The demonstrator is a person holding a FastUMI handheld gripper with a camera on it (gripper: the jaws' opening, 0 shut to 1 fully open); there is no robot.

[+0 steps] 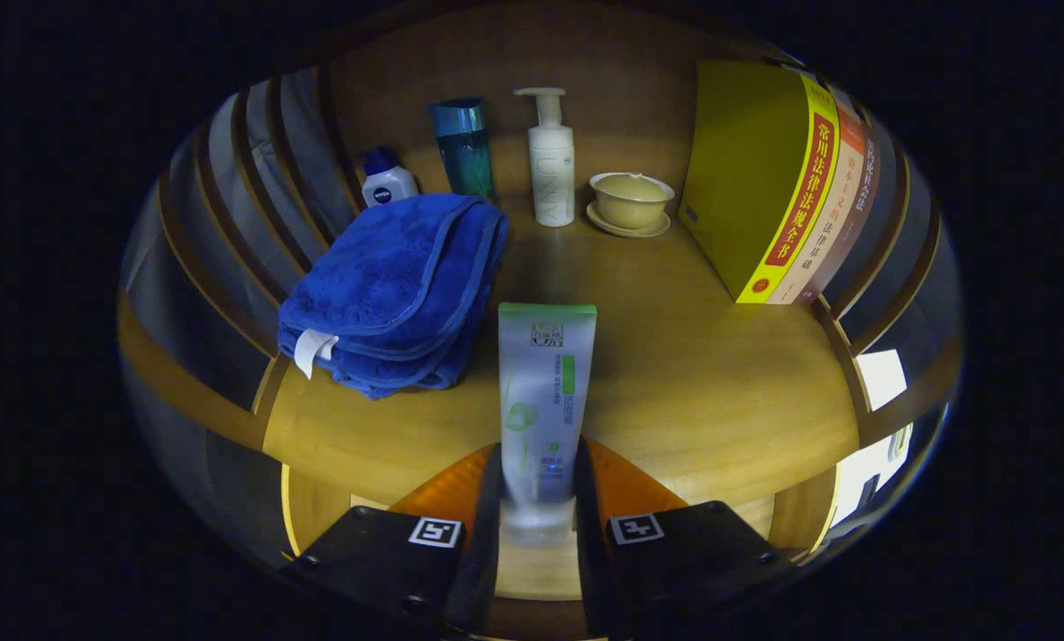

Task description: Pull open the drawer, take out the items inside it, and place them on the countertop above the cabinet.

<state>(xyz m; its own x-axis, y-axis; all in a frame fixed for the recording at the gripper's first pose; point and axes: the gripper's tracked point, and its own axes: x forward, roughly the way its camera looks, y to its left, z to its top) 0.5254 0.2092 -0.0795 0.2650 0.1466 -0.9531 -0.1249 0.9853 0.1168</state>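
Here the gripper (pixel 538 499) clenches the tube (pixel 545 392) (cap end); released carelessly, it could topple against the towel (pixel 393 289) on its left.

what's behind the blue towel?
Behind the towel stand a small blue-capped bottle and a teal bottle, their bases covered by it. The tool is shut on a tube beside the towel.
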